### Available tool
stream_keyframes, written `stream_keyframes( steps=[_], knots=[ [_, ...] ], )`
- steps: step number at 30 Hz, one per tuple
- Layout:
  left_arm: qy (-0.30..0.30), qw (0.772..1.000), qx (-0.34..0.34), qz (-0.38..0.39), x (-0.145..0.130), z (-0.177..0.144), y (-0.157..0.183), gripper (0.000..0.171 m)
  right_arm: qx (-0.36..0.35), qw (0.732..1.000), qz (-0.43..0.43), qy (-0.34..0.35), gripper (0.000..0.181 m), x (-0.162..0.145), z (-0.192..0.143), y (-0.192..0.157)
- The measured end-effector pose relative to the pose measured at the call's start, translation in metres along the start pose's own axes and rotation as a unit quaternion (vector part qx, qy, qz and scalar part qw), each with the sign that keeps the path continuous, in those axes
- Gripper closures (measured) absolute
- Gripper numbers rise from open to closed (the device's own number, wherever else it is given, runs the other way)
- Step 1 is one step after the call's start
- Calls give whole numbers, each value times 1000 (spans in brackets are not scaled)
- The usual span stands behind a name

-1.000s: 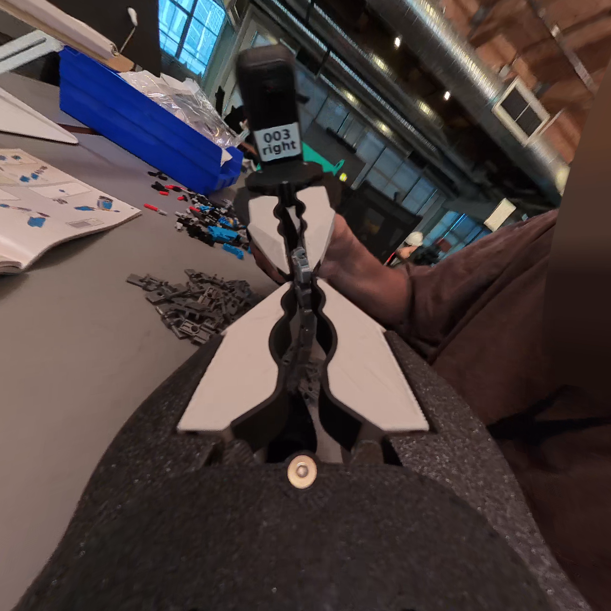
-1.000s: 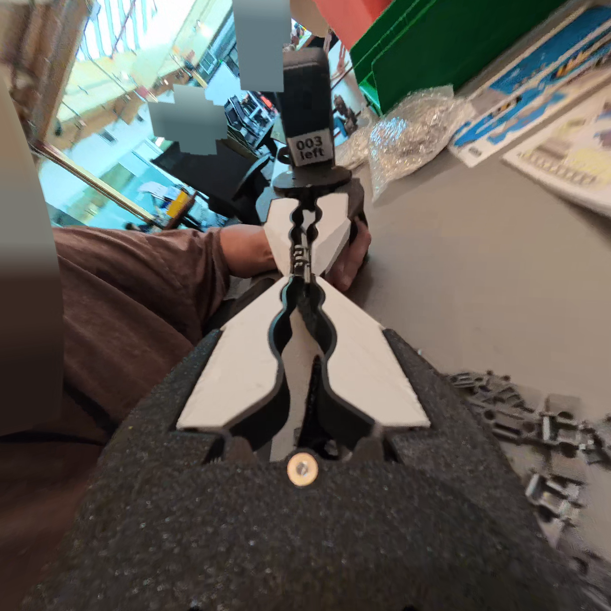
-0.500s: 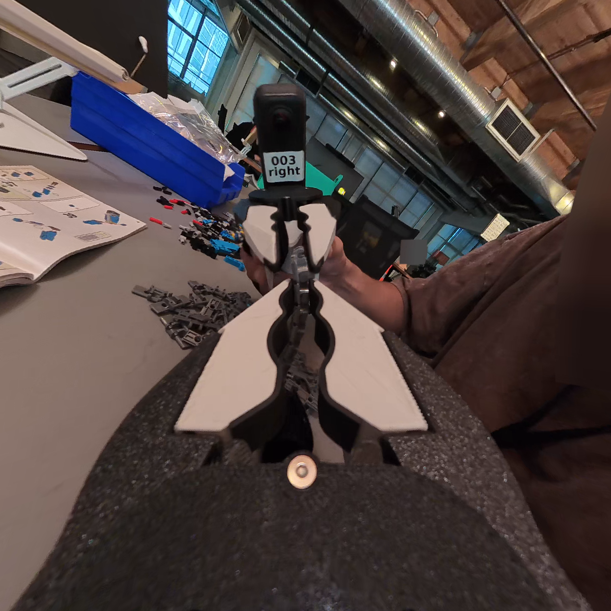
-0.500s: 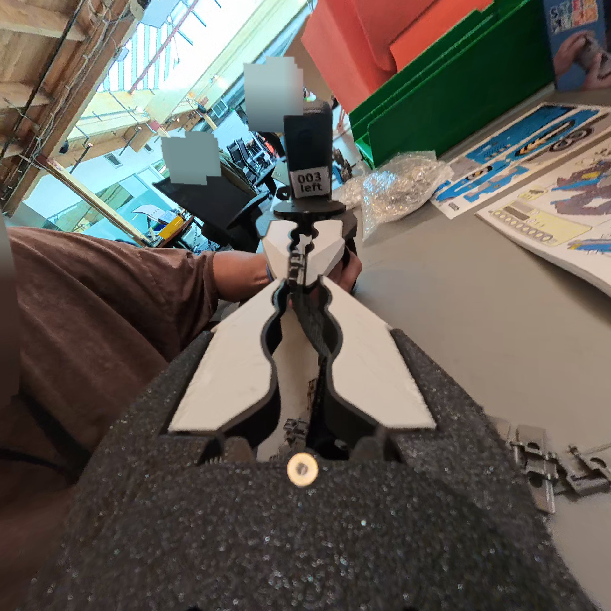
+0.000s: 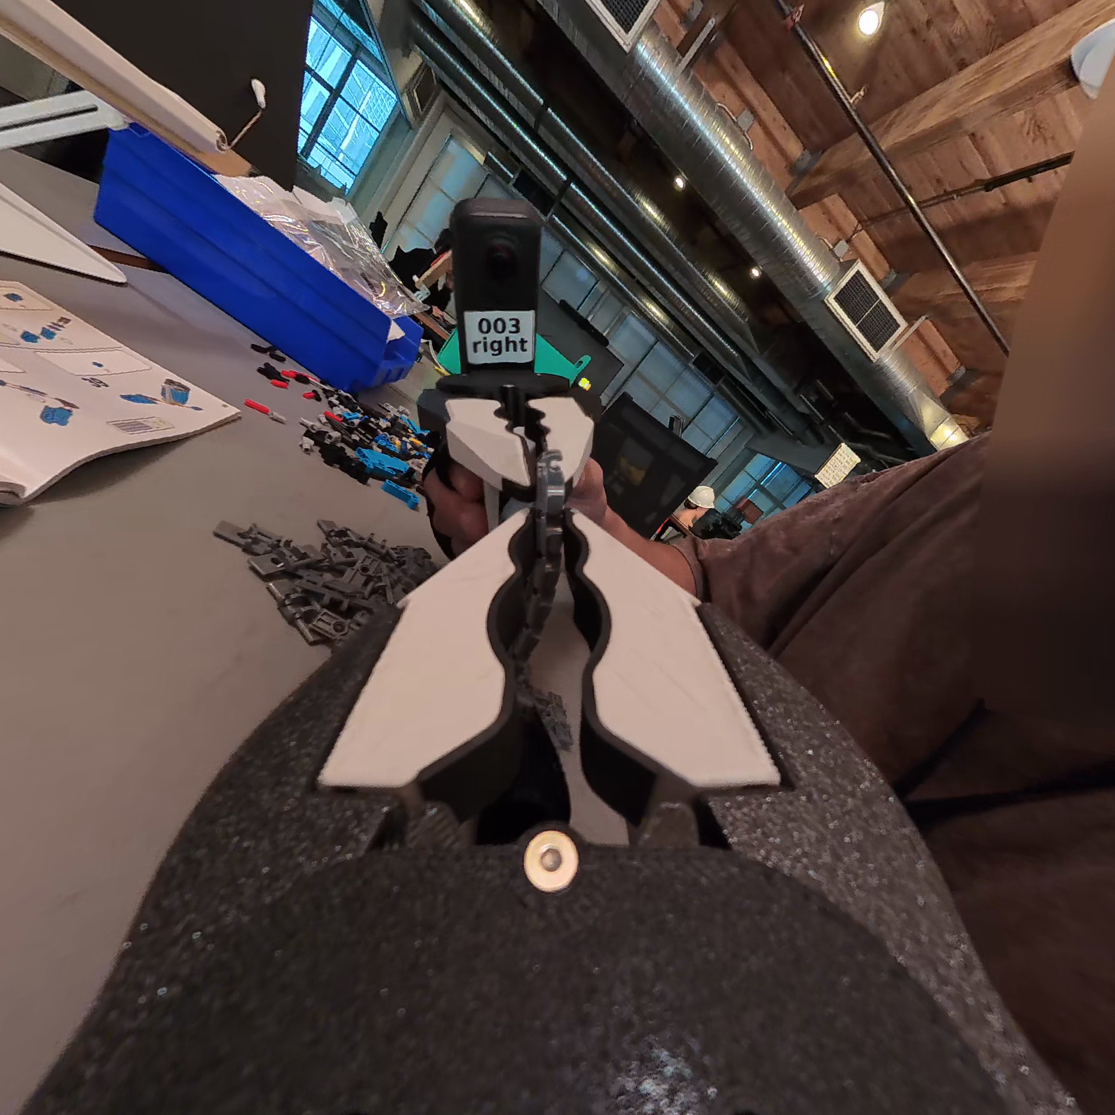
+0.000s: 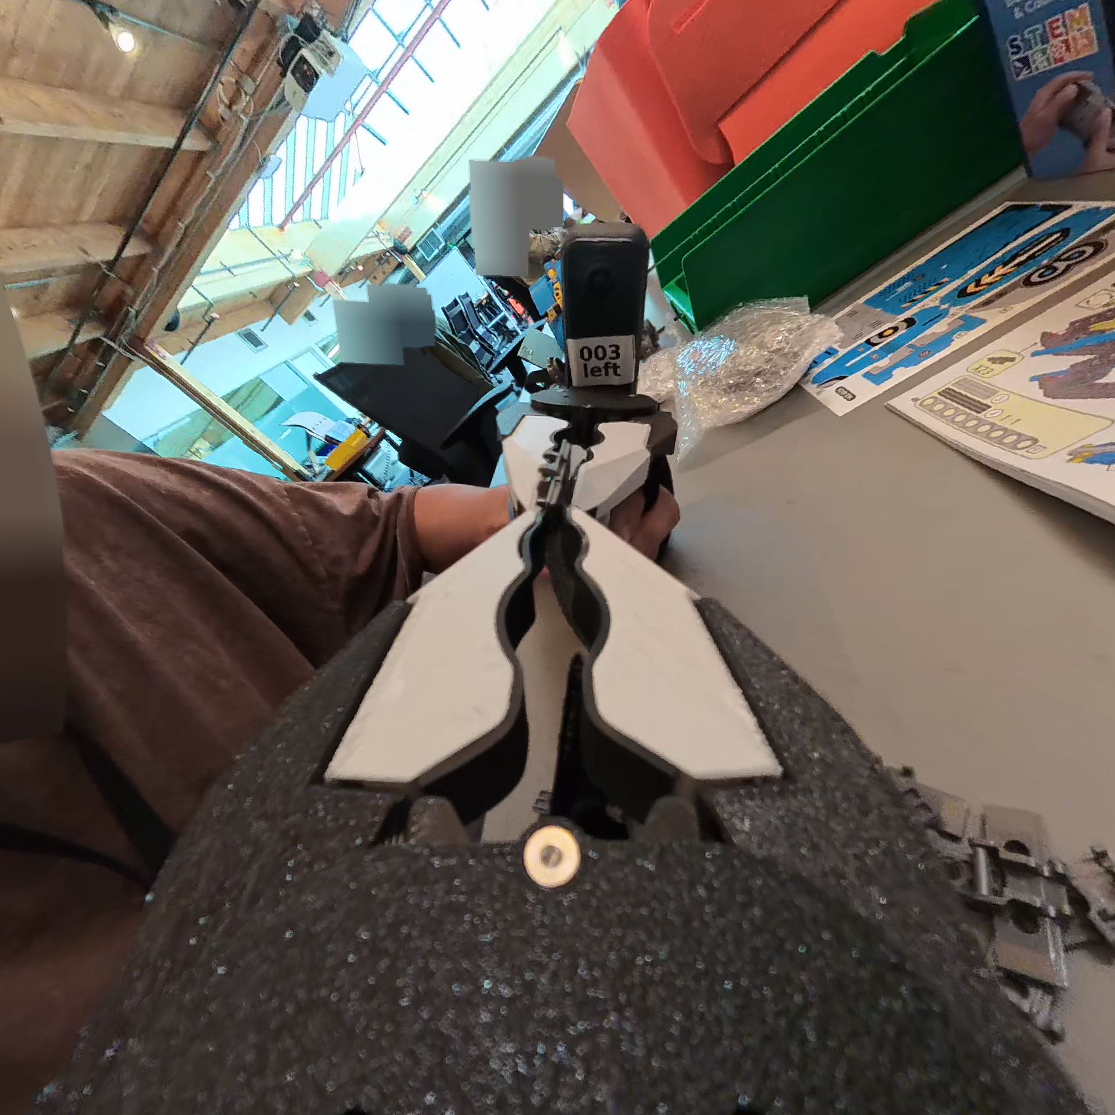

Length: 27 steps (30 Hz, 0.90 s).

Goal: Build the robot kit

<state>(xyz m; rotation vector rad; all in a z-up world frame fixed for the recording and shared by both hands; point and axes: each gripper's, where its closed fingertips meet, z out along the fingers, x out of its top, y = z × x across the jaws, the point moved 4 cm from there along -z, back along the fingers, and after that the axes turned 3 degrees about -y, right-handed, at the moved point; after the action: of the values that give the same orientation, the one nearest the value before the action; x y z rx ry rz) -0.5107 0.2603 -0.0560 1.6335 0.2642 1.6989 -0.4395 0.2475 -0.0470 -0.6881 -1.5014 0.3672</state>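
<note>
My left gripper (image 5: 546, 516) and my right gripper (image 6: 552, 513) face each other tip to tip above the grey table (image 5: 120, 663). Both are shut on a chain of dark grey track links (image 5: 550, 489). The chain runs back between the left fingers toward the gripper's base. In the left wrist view the right gripper (image 5: 531, 476) pinches the chain's end link. In the right wrist view the left gripper (image 6: 564, 476) holds the same chain (image 6: 558, 476). A hand grips each handle, with brown sleeves beside them.
A pile of loose grey links (image 5: 338, 579) lies left of the grippers and shows in the right wrist view (image 6: 1013, 893). Small coloured parts (image 5: 368, 446), a blue bin (image 5: 241, 271), an open booklet (image 5: 90, 392), a green bin (image 6: 844, 199), a plastic bag (image 6: 724, 362) and printed sheets (image 6: 1026, 392) surround them. The tips of both grippers are at nearly the same place.
Both grippers stay shut on the chain, tip to tip. Both views have swung and tilted, so more of the far table and ceiling shows; the link pile sits lower right in the right view.
</note>
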Motion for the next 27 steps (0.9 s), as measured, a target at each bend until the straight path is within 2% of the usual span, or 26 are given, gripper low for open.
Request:
stream_keyframes(
  steps=[8, 12, 16, 21, 23, 25, 27],
  knots=[
    [25, 1000, 8, 14, 8, -7, 0, 163, 7, 999, 29, 19, 179, 4, -9, 2],
    [19, 999, 11, 25, 8, -7, 0, 162, 23, 999, 48, -6, 179, -3, -7, 1],
    [8, 999, 4, 34, 6, -7, 3, 169, 33, 998, 57, -13, 179, -6, -5, -1],
    [-16, 999, 14, 35, 4, -8, 2, 171, 27, 999, 37, -26, 176, -8, -5, 0],
    [-14, 999, 15, 33, 7, -11, 1, 171, -11, 1000, 12, -25, 163, -3, -11, 6],
    [-4, 999, 27, 39, 13, -18, -2, 171, -83, 996, -22, -39, 162, 0, -25, 20],
    [4, 998, 44, 40, 20, -26, -8, 171, -167, 981, -63, -79, 166, -2, -43, 35]
  ],
)
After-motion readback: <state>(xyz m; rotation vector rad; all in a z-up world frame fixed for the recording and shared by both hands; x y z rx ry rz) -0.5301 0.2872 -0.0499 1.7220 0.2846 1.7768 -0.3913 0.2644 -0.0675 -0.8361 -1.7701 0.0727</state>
